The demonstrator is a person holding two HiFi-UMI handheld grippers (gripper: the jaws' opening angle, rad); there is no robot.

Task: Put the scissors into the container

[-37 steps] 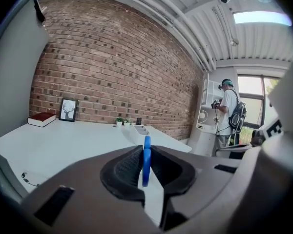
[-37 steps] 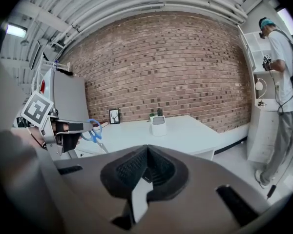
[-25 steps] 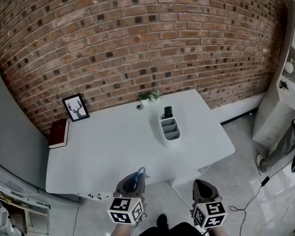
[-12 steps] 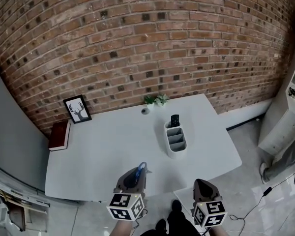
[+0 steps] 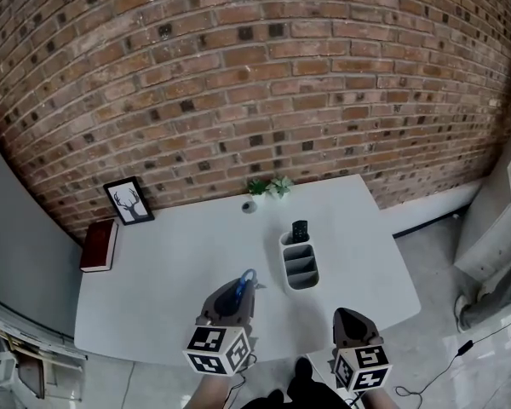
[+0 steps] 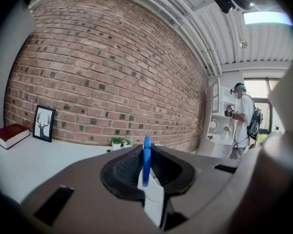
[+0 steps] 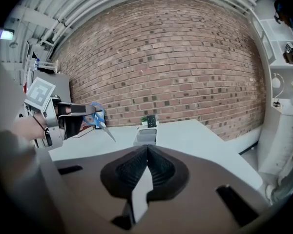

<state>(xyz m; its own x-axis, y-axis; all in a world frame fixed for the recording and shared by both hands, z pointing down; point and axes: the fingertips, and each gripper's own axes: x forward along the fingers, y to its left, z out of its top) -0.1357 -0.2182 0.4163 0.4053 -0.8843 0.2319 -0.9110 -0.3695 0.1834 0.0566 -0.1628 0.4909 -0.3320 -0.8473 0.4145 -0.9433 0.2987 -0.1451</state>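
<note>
Blue-handled scissors (image 5: 242,285) are held in my left gripper (image 5: 236,295), which is shut on them over the near part of the white table (image 5: 170,262). In the left gripper view a blue handle (image 6: 146,159) stands edge-on between the jaws. From the right gripper view the scissors (image 7: 100,120) hang with the blade pointing down-right from the left gripper (image 7: 86,112). The grey container (image 5: 299,263) with several compartments stands mid-table, right of the scissors; a black object (image 5: 300,230) sits in its far slot. My right gripper (image 5: 351,324) is shut and holds nothing, near the table's front edge.
A framed deer picture (image 5: 129,201) and a dark red book (image 5: 98,245) sit at the table's far left. A small potted plant (image 5: 269,187) and a little cup (image 5: 249,205) stand by the brick wall. A person (image 6: 243,118) stands far right by white shelves.
The view has moved closer to the table. Both grippers now reach over its near edge, the left one still carrying the scissors nearer the container.
</note>
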